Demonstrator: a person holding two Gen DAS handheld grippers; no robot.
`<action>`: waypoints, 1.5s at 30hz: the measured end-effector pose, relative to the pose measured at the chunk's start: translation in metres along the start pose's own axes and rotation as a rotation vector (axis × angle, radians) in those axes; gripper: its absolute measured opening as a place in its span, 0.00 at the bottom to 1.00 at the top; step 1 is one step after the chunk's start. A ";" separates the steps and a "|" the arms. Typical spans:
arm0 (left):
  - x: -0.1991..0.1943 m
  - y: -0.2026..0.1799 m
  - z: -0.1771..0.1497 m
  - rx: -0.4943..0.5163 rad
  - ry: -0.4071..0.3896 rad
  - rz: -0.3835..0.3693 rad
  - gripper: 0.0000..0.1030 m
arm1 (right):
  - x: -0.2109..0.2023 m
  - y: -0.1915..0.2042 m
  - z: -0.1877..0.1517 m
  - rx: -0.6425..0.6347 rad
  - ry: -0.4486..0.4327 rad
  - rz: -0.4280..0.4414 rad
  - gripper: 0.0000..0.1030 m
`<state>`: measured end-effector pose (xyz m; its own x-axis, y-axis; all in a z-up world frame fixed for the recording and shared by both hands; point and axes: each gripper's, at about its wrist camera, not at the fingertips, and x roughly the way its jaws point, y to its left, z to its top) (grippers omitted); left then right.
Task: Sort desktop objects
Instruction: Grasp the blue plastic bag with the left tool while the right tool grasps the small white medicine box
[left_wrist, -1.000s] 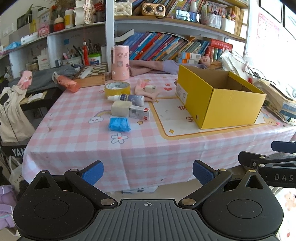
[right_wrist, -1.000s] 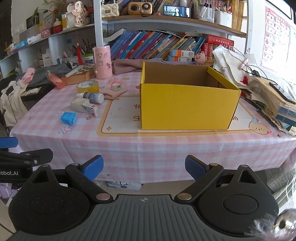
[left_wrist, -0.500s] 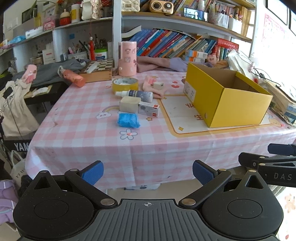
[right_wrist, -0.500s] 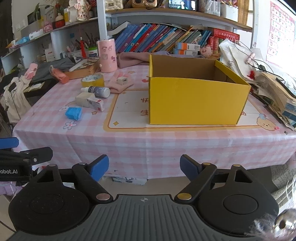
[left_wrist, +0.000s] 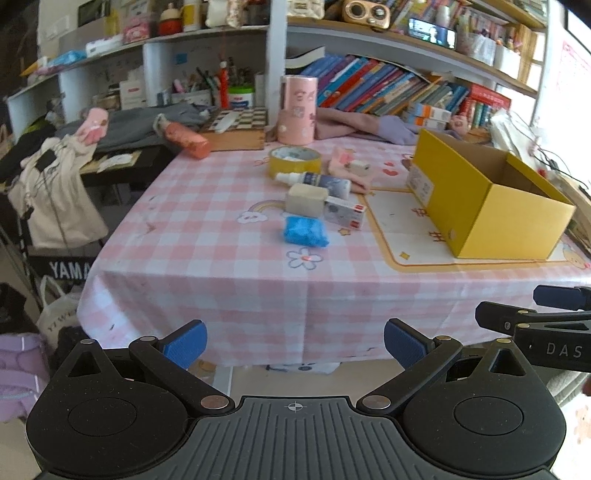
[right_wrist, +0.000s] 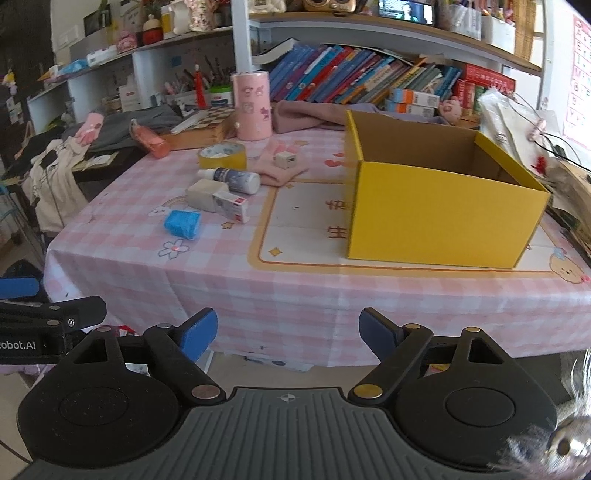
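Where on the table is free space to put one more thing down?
Free: the checked cloth left of the blue packet, and the printed mat between the small white carton and the yellow box. Crowded: the cluster from the tape roll to the blue packet.

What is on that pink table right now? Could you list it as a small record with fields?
surface: table with pink checked cloth
container: yellow box, open on top, what shows of its inside is bare
nearest loose item: blue packet
behind it: beige block beside a small white carton
further back: white bottle lying on its side, tape roll, pink canister standing upright
left tongs: open, holding nothing, short of the table
right tongs: open, holding nothing, short of the table
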<state>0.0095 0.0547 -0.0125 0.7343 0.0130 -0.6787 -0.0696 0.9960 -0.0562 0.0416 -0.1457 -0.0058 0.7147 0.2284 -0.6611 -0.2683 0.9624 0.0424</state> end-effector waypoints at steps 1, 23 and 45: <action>0.001 0.002 0.000 -0.008 0.001 0.004 1.00 | 0.002 0.002 0.001 -0.005 0.003 0.005 0.82; 0.040 0.020 0.036 -0.052 -0.010 0.067 0.99 | 0.066 0.027 0.052 -0.129 0.028 0.137 0.55; 0.131 -0.004 0.085 0.045 0.126 -0.020 0.89 | 0.177 0.018 0.125 -0.168 0.163 0.255 0.45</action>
<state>0.1636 0.0596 -0.0387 0.6445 -0.0149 -0.7645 -0.0237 0.9989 -0.0394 0.2441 -0.0700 -0.0289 0.5022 0.4192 -0.7564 -0.5377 0.8364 0.1066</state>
